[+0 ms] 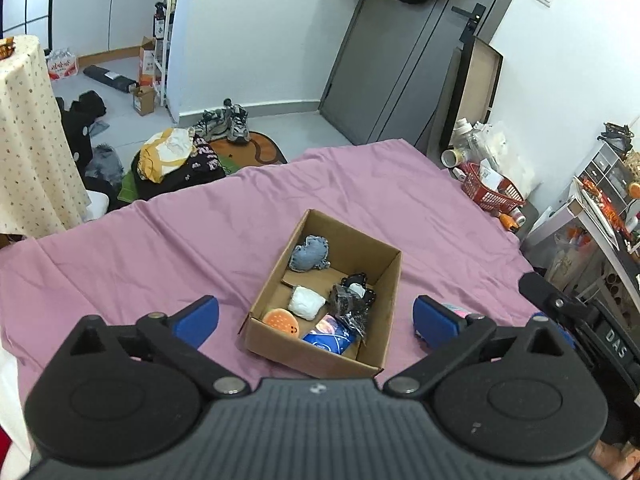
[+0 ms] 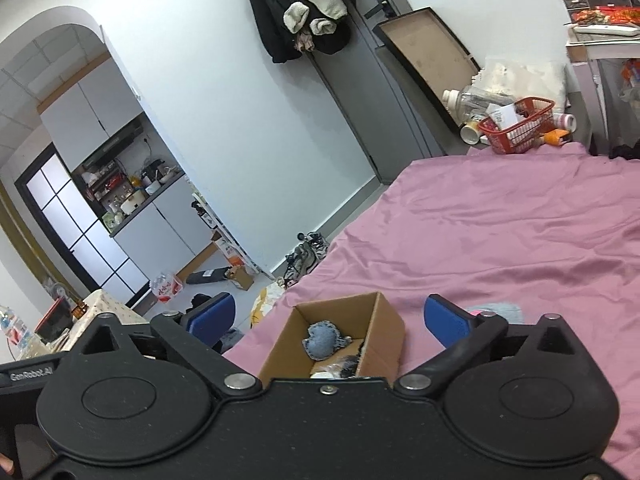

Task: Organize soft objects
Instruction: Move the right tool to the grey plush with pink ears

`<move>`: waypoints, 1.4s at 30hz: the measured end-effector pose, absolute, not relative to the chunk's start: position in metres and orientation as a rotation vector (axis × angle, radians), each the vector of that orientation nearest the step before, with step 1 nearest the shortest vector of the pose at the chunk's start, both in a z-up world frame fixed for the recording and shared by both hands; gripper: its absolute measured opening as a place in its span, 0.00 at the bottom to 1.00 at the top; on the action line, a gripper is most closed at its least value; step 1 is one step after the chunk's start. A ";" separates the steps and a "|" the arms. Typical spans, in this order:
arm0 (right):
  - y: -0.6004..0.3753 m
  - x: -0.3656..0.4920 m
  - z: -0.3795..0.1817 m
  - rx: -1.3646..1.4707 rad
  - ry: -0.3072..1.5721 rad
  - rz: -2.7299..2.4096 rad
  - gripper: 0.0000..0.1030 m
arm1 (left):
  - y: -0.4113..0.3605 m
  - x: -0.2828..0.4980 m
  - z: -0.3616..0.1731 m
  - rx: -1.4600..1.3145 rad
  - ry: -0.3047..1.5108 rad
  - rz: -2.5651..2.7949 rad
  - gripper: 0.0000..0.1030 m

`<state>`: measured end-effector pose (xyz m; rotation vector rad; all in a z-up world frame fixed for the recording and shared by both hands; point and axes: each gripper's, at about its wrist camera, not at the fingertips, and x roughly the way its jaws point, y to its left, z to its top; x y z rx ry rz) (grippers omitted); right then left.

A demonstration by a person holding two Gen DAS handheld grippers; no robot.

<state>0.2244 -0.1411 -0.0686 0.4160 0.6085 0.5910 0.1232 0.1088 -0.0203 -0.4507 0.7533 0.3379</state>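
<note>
An open cardboard box (image 1: 390, 280) sits on the pink bed sheet (image 1: 200, 240). It holds a denim heart cushion (image 1: 310, 254), a white soft lump (image 1: 306, 301), an orange plush (image 1: 282, 321), a blue packet (image 1: 332, 338) and a black crinkly item (image 1: 352, 300). My left gripper (image 1: 316, 318) is open and empty, raised over the box's near end. My right gripper (image 2: 328, 318) is open and empty above the same box (image 2: 384, 340), where the denim heart (image 2: 322, 340) shows. A grey-and-pink soft item (image 2: 498, 312) lies on the sheet behind the right finger; it also shows in the left wrist view (image 1: 458, 312).
The right gripper's body (image 1: 580, 320) is to the right of the box. A red basket (image 1: 492, 192) with bottles stands off the bed's far right corner. Clothes and shoes (image 1: 224, 124) lie on the floor beyond the bed. A grey door (image 1: 400, 60) is at the back.
</note>
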 end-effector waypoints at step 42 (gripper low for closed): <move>-0.247 0.244 -0.113 0.507 0.814 0.405 1.00 | -0.008 0.150 -0.048 -0.362 0.769 0.284 0.99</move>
